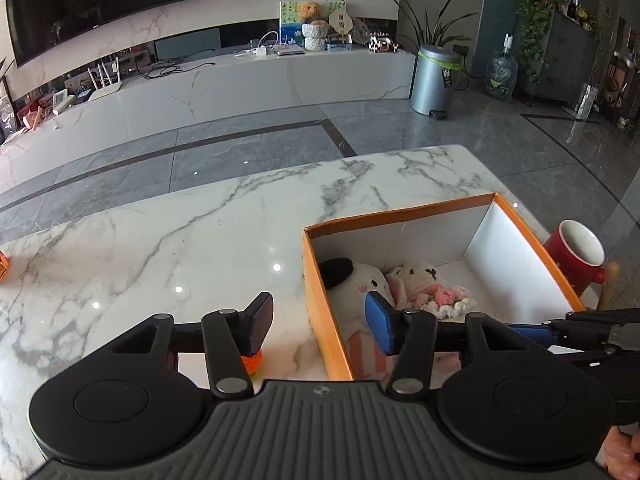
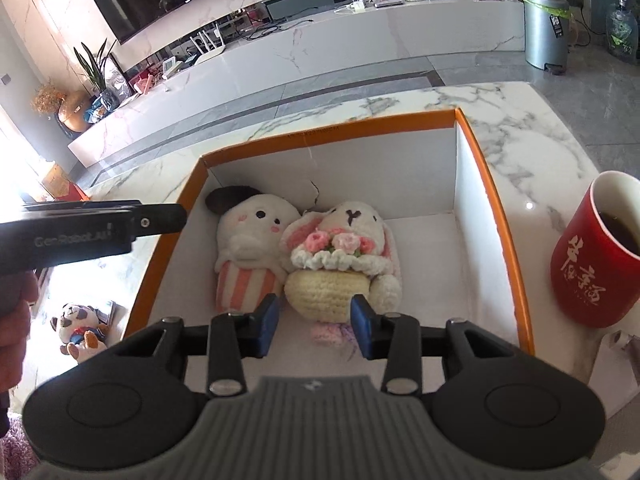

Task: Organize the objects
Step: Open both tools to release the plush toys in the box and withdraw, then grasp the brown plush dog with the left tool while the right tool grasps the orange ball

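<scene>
Already two soft toys are lying side by side inside the orange box [image 2: 492,208], which is set on the marble table [image 1: 160,248]. The white dog toy [image 2: 248,236] with a dark ear and a striped pink bottom is placed to the left, and the knitted bunny [image 2: 344,252] with pink flowers is pressed against it on the right. The right gripper [image 2: 316,322] is held just above the near end of the bunny, and its jaws are seen apart with nothing clamped between them. The left gripper [image 1: 316,320] is held over the left wall of the box, one finger outside and one inside, and its jaws are also apart and empty. A small orange thing [image 1: 253,361] is peeking out under the left finger on the table, but too little of it is shown to say what it is. A red cup [image 2: 592,256] with a dark drink is left standing on the table just beside the right wall of the box. Another toy [image 2: 80,332] is seen lying down on the floor. So the job looks partly done: two toys are packed, much room is left in the box, and the other loose things may still need a place.
</scene>
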Demonstrator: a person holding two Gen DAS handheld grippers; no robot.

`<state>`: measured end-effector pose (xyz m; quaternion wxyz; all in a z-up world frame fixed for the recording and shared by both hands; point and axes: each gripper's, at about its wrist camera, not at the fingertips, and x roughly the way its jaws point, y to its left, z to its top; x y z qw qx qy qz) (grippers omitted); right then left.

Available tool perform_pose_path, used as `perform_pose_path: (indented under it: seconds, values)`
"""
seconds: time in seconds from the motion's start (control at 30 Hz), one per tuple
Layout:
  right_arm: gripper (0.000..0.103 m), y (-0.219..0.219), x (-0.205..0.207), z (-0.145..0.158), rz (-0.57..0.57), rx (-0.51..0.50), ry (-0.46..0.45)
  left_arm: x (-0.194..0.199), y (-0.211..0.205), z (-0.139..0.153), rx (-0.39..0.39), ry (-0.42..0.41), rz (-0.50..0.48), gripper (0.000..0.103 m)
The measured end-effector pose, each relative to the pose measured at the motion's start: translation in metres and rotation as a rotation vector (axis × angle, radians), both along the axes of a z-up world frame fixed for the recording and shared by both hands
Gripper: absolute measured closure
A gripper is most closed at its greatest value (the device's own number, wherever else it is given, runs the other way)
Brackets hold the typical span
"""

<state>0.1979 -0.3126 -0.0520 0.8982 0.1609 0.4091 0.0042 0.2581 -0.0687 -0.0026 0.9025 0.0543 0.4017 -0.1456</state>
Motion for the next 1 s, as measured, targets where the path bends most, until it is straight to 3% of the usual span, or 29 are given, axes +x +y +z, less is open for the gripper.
perform_pose_path:
  seconds: [0.2, 0.4, 0.67, 0.73, 1.0]
  values:
    - [0.060, 0.039, -0.022, 0.032, 0.100, 0.004, -0.107, -0.040, 0.052, 0.029, -0.007, -0.015, 0.072, 0.043]
    - [0.060, 0.094, -0.026, 0.051, 0.220, -0.008, -0.160, -0.067, 0.115, 0.030, 0.002, -0.009, 0.230, 0.043]
    - [0.060, 0.164, -0.012, 0.034, 0.349, -0.037, -0.090, -0.087, 0.175, -0.001, -0.072, 0.054, 0.355, 0.042]
    - [0.061, 0.179, -0.005, 0.026, 0.369, -0.052, -0.069, -0.086, 0.187, -0.013, -0.113, 0.075, 0.404, 0.036]
    - [0.083, 0.219, 0.032, -0.004, 0.401, -0.090, 0.019, -0.075, 0.215, -0.058, -0.255, 0.178, 0.551, 0.030]
